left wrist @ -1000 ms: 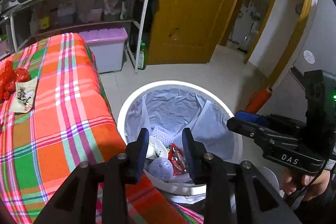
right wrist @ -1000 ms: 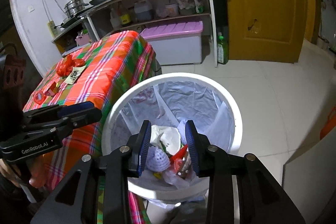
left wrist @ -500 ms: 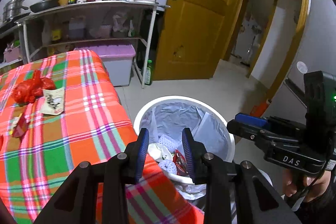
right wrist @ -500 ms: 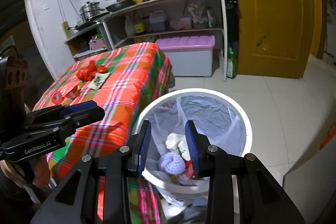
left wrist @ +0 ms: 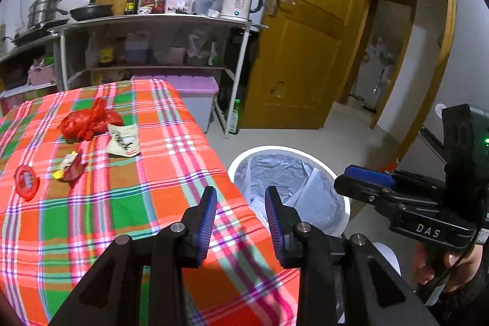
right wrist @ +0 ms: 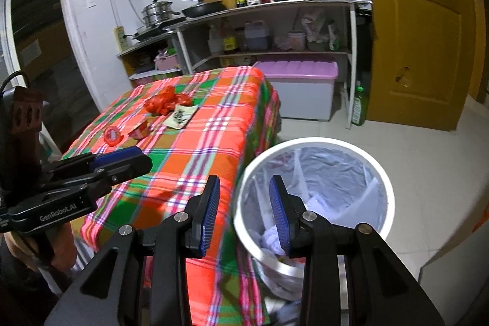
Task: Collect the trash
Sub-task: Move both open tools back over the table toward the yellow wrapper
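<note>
A white bin (left wrist: pixel 287 152) (right wrist: pixel 314 142) lined with a grey bag stands on the floor beside the plaid-covered table (left wrist: pixel 122 203) (right wrist: pixel 195 148). Trash lies on the cloth: a crumpled red bag (left wrist: pixel 87 122) (right wrist: pixel 163 104), a pale wrapper (left wrist: pixel 123 139) (right wrist: pixel 180 116), a small red-and-yellow wrapper (left wrist: pixel 70 167) (right wrist: pixel 139 132) and a red round lid (left wrist: pixel 27 182) (right wrist: pixel 112 136). My left gripper (left wrist: pixel 240 214) hovers open and empty over the table's near corner. My right gripper (right wrist: pixel 244 211) is open and empty between the table edge and the bin rim.
Behind the table stands a shelf unit (left wrist: pixel 159 20) with a kettle (left wrist: pixel 240 2), pans and bottles, and a purple-lidded box (right wrist: pixel 298 72) under it. A green bottle (left wrist: pixel 234 119) stands by the shelf leg near the yellow door (left wrist: pixel 305 29). Tiled floor lies around the bin.
Both grippers have pulled up and back from over the bin, so the table and its trash now fill more of each view. Their jaws have kept the same gap.
</note>
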`<state>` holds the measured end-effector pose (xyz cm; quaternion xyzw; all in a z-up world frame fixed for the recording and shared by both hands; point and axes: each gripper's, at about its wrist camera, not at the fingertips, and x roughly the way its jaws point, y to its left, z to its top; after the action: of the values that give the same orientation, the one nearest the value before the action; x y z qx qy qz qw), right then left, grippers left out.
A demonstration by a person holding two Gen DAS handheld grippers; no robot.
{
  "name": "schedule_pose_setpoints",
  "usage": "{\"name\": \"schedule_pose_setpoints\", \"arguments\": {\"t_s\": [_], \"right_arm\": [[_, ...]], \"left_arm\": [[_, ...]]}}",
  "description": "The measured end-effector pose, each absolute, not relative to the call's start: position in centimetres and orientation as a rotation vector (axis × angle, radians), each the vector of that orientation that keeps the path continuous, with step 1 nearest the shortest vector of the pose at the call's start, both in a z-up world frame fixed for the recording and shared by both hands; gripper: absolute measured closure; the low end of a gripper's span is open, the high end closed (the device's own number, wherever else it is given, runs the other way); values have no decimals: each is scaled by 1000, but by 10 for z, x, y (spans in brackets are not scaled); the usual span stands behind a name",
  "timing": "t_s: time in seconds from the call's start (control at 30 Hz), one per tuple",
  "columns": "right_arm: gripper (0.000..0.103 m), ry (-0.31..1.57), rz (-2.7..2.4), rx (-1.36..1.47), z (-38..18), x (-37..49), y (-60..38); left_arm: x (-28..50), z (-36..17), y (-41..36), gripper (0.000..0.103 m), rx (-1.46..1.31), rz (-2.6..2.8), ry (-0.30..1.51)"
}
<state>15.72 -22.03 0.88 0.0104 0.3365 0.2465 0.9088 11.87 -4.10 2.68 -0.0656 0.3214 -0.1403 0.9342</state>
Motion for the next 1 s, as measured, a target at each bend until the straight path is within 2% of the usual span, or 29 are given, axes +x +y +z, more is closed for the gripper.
{"name": "schedule_pose_setpoints", "arguments": {"t_s": [1.0], "right_arm": [[66,731,700,-45,5,169,-116]], "left_arm": [[85,20,84,71,-226,-6,631]]}}
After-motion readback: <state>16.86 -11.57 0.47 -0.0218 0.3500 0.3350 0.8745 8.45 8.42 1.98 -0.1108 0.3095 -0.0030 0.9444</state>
